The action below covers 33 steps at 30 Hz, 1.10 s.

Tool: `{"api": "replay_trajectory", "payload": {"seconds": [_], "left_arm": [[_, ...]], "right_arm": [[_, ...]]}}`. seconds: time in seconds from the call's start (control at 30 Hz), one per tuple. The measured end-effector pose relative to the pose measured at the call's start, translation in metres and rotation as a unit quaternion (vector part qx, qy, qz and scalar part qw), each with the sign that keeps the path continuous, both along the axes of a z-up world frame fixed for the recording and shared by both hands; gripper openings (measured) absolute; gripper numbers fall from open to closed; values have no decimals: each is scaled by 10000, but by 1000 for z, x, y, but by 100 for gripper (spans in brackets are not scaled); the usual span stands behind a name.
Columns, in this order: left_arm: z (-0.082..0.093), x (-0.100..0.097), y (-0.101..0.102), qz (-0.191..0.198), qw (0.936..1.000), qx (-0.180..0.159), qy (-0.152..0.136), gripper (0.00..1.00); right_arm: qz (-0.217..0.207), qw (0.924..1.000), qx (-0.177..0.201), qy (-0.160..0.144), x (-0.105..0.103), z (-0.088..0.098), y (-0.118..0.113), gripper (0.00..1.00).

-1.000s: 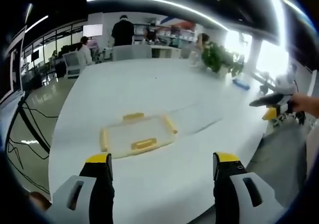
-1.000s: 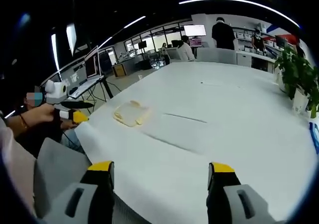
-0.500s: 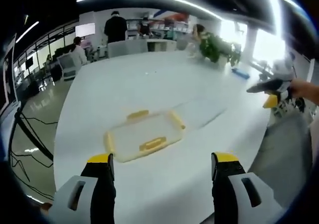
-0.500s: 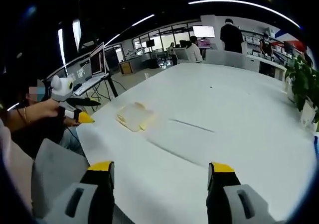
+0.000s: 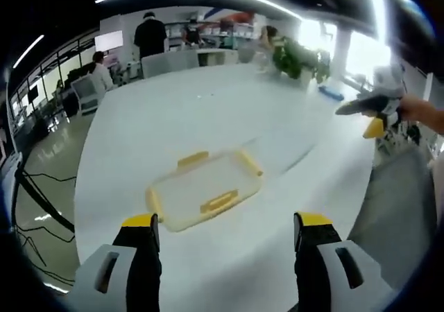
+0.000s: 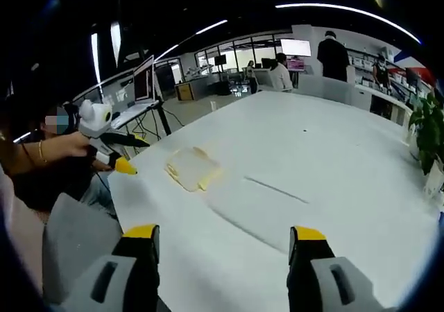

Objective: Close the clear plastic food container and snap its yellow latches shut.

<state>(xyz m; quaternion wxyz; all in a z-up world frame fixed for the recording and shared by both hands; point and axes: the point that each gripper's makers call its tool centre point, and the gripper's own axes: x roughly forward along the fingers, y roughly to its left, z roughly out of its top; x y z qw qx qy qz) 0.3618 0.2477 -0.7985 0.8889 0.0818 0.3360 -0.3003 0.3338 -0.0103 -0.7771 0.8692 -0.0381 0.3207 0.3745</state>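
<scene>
Item: clear plastic food container (image 5: 203, 191), centre of the left gripper view, on the white worktop (image 5: 208, 118). Lid appears seated; yellow latches (image 5: 219, 202) look unsnapped, though that is a judgement. Left gripper (image 5: 225, 229): released, jaws apart, short of the container. Right gripper (image 6: 222, 237): released, empty, well apart from the container at left of centre. Latching remains.

The container (image 5: 205, 189) lies on the table (image 5: 208, 111), near its edge. The left gripper (image 5: 220, 230) is before the container, apart from it. The right gripper (image 5: 378, 114) is well right of the container, off the table.
</scene>
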Motion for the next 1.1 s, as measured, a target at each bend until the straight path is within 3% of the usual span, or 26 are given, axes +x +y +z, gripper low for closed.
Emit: {"api": "replay_trajectory", "payload": {"seconds": [0.2,0.33,0.6,0.73,0.9,1.0,1.1], "left_arm": [[-4,8,-6,-483,9984,296,27,78],[-3,15,-10,-635,9976,282,23,78],[-11,24,-2,-906,9941,590,74,77],[-10,27,-4,-906,9951,367,177,76],[-10,30,-3,-1084,9928,467,211,76],[-9,35,-4,-1097,9930,362,227,75],[-13,39,-2,-1185,9914,497,254,74]], "right_arm": [[242,9997,-63,-59,10,3,9,76],[383,9992,-100,-78,16,4,17,76],[704,9973,-138,-122,30,5,41,75],[903,9957,-140,-170,38,6,56,75],[1291,9909,-284,-238,50,6,71,75],[1761,9832,-412,-246,48,3,83,75],[1978,9786,-522,-214,50,-2,93,75]]}}
